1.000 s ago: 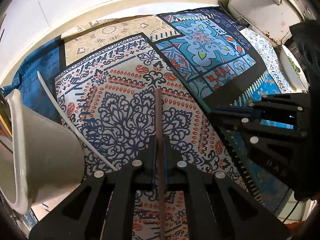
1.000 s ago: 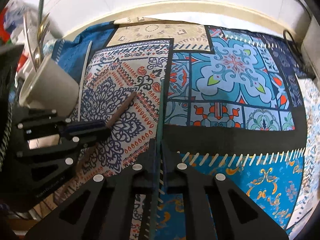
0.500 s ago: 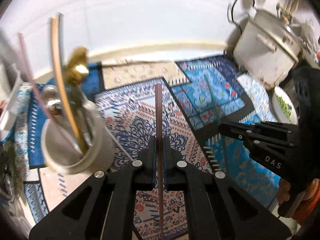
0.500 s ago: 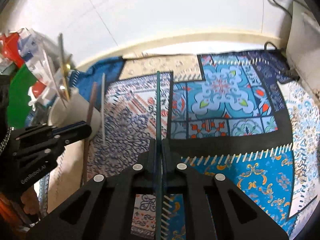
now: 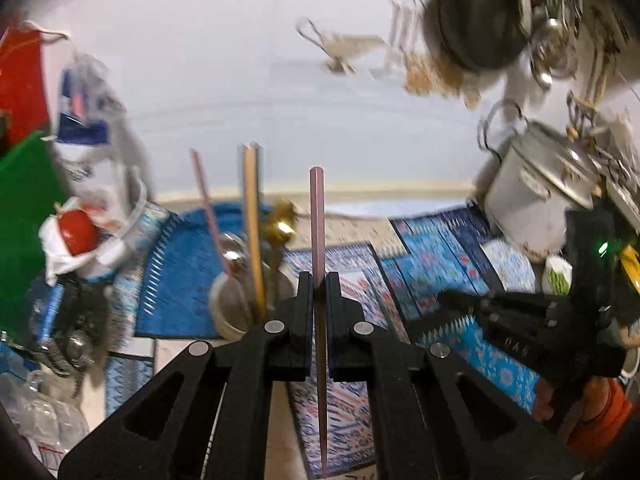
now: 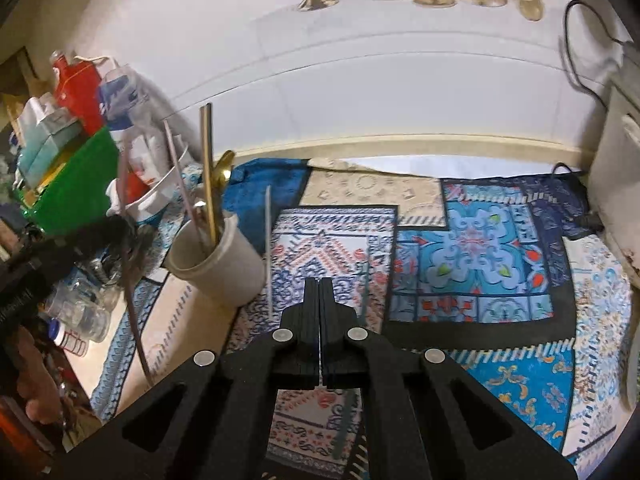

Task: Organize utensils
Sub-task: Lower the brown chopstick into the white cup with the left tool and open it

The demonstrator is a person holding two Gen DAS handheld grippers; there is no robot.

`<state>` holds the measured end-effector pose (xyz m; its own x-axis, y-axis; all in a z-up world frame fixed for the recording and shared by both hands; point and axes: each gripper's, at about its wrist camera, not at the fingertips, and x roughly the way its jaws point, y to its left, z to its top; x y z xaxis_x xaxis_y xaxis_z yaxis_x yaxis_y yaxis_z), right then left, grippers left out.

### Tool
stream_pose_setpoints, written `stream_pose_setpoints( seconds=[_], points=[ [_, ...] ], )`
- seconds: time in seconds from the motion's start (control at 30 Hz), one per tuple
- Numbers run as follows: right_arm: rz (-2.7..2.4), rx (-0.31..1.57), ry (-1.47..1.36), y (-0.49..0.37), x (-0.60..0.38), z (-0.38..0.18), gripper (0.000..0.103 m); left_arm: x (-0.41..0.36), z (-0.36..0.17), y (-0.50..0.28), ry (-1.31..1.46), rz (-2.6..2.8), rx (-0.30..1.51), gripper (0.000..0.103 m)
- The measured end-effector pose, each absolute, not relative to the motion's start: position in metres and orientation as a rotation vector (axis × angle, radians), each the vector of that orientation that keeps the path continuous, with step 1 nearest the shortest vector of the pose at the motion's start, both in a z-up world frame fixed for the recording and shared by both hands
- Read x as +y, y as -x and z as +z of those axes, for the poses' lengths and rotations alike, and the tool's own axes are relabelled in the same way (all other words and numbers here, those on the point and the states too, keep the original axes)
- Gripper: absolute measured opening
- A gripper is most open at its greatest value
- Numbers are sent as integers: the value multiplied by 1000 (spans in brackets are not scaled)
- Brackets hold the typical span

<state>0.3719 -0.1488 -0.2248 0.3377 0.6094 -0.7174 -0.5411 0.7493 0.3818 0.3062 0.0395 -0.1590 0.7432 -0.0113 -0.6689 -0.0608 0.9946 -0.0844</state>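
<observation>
Standing upright, pink chopstick (image 5: 318, 240) pinched in left gripper (image 5: 319, 284).

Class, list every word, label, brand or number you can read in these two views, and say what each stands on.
"DAS": on the side of the right hand-held gripper, upside down and blurred in the left view, so uncertain.
Print on the left hand-held gripper, seen in the right view: too blurred to read.
Labels on the bags: too blurred to read.

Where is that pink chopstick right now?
The pink chopstick is clamped upright in the left gripper, just right of the utensil cup, in the left wrist view.
</observation>
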Motion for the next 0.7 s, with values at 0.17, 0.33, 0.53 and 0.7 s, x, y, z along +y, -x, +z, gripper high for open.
stream_pose_setpoints(
  seconds=[0.17, 0.33, 0.53, 0.7],
  points=[
    [729, 1060, -81, -382, -145, -246, 1, 68, -134, -308, 137, 94, 648, 4],
    [693, 1166, -42, -389, -141, -273, 11, 96, -118, -328, 167, 167, 564, 4],
    [637, 1235, 29, -386, -136, -297, 13, 114, -110, -353, 164, 214, 472, 4],
    [588, 1274, 36, -388, -133, -311, 13, 113, -122, -374, 126, 209, 420, 4]
  ],
)
